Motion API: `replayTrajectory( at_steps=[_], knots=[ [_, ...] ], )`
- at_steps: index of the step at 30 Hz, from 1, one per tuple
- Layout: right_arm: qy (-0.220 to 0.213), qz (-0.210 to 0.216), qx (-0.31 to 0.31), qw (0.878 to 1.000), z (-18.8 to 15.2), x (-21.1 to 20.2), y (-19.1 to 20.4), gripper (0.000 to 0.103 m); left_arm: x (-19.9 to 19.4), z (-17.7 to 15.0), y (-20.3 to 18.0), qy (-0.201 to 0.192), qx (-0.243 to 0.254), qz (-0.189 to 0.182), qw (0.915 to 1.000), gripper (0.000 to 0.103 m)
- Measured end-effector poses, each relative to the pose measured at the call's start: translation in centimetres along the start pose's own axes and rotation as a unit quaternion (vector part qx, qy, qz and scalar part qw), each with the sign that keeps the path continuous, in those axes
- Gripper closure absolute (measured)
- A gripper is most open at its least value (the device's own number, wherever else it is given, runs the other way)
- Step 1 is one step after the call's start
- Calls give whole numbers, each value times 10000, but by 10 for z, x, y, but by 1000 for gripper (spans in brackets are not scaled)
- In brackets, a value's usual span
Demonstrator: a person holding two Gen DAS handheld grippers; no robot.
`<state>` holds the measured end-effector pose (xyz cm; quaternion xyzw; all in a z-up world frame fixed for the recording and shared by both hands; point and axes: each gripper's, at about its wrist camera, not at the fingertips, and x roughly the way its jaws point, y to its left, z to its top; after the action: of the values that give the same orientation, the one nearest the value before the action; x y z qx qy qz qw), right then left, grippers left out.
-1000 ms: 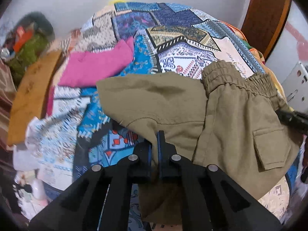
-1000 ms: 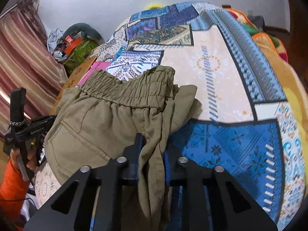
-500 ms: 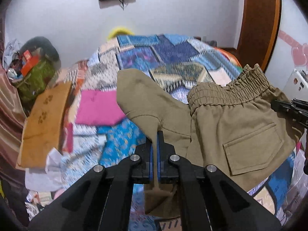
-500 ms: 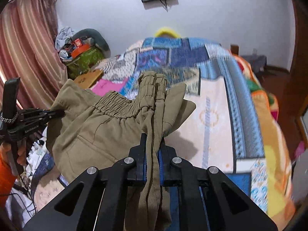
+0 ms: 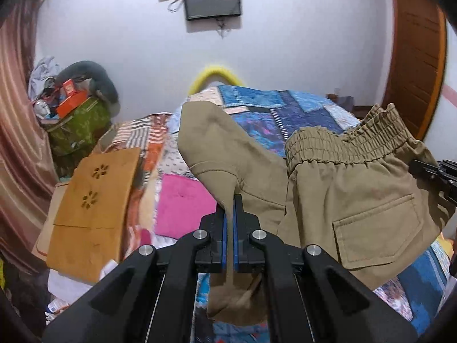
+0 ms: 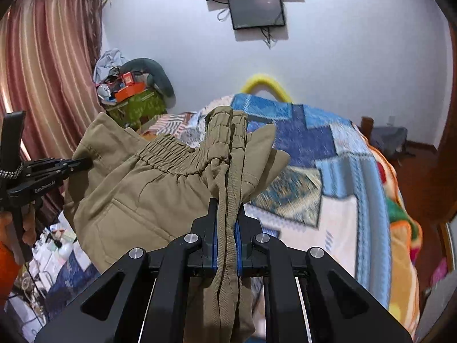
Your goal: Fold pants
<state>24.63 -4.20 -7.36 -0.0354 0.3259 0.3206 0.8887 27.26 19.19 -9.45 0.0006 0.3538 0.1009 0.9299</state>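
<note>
Over a patchwork-quilted bed (image 6: 342, 171), khaki pants (image 5: 357, 200) hang bunched, pinched by the left gripper (image 5: 230, 228) and right gripper (image 6: 227, 228); judging so, folding has barely begun.

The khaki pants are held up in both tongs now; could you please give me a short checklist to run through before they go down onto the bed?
1. Left tongs grip: ok, shut on a thin edge of the khaki pants.
2. Right tongs grip: ok, shut on a thick bunched fold near the elastic waistband.
3. Pants hanging flat: not ok, the fabric sags and bunches between the two grips.
4. Landing spot on the patchwork bedspread: ok on the right half; the pink cloth lies on the left side.
5. Leg ends: cannot tell, they hang below both views.
</note>
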Motion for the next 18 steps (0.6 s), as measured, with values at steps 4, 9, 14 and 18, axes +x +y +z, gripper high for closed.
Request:
replayTrajectory(
  at_steps=[4,9,14,18],
  knots=[
    [-35,127,-116,9998,16,30,15,95,29,5,32,57,-244,170,9995,100],
    [3,212,-330,9992,31,75,35,95,72,8,67,204,-372,451,9981,100],
    [113,226,-398,9989,39,127,49,95,122,12,93,340,-426,706,9960,100],
    [273,192,-429,9985,36,164,58,95,170,7,110,522,-528,776,9942,100]
  ],
)
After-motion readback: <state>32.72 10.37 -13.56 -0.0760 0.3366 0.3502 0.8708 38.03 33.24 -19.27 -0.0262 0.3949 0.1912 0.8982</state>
